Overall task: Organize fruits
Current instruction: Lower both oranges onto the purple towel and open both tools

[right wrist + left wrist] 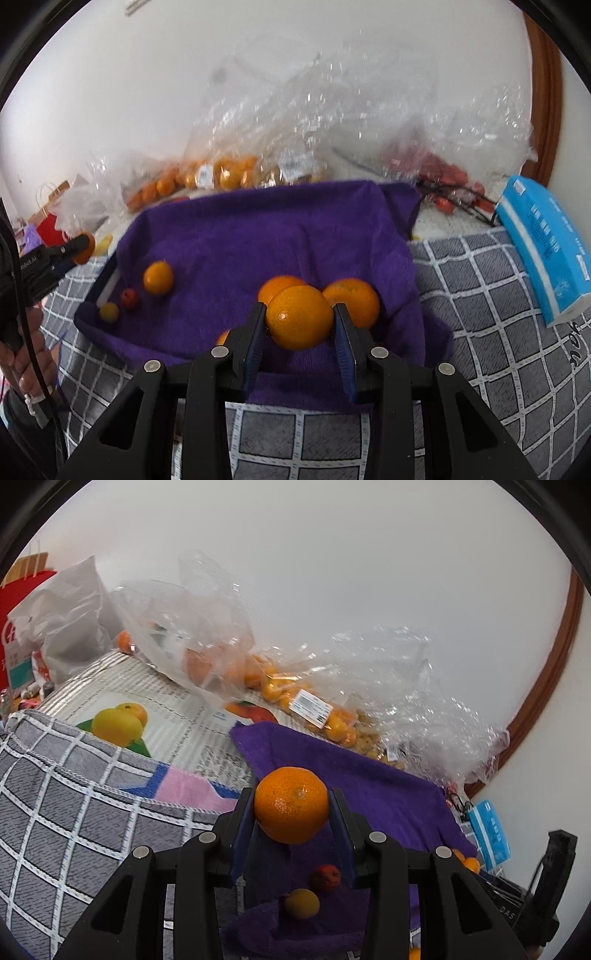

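Observation:
My left gripper (291, 805) is shut on an orange mandarin (291, 805) and holds it above the purple towel (369, 797). A small red fruit (325, 878) and a small yellow fruit (301, 903) lie on the towel below it. My right gripper (300, 321) is shut on an orange (299, 322) low over the purple towel (266, 236), just in front of two more oranges (354, 295). A smaller orange (158, 277), a red fruit (129, 298) and a yellow fruit (109, 312) lie at the towel's left. The left gripper (79, 248) with its mandarin shows at far left.
Clear plastic bags of small oranges (273, 686) and other fruit (443, 173) lie against the white wall. A fruit-print box (147, 701), a grey checked cloth (480, 314), a blue tissue pack (546, 243) and white bags (62, 620) surround the towel.

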Demonstrator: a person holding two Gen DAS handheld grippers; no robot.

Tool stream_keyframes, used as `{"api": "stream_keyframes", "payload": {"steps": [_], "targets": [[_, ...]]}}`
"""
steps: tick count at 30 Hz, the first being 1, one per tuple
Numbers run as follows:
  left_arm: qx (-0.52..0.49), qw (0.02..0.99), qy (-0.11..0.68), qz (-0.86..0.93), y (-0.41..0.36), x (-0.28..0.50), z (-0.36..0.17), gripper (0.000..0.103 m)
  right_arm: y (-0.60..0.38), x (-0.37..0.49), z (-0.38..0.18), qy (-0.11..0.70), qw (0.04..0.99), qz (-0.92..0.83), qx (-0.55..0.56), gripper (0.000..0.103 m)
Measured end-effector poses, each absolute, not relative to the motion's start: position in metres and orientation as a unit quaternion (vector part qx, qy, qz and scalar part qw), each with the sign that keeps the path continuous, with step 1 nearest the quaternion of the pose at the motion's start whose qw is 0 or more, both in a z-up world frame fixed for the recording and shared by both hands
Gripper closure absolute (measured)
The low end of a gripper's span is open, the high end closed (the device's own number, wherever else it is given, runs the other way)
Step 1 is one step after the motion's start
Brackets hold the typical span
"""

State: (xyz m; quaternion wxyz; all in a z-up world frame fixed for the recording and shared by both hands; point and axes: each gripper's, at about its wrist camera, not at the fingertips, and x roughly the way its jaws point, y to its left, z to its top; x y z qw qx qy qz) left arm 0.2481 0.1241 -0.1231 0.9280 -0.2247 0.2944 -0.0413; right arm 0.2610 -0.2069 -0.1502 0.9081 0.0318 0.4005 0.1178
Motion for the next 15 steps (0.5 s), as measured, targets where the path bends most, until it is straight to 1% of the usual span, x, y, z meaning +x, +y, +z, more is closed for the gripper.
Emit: {"api": "stream_keyframes", "payload": {"steps": [8,11,15], "targets": [[-0.202,0.914,0.328,-0.128,0.088,0.25,-0.129,0.065,-0.209,0.263,-0.157,0.418,0.902,0.108,0.023,0.067],[-0.199,0.905,0.346,-0.147,0.078,0.251,-0.134,0.065,-0.207,0.263,-0.157,0.422,0.9,0.109,0.017,0.067],[-0.171,0.907,0.352,-0.154,0.064,0.248,-0.136,0.065,-0.207,0.264,-0.159,0.425,0.899,0.106,0.009,0.067]]}}
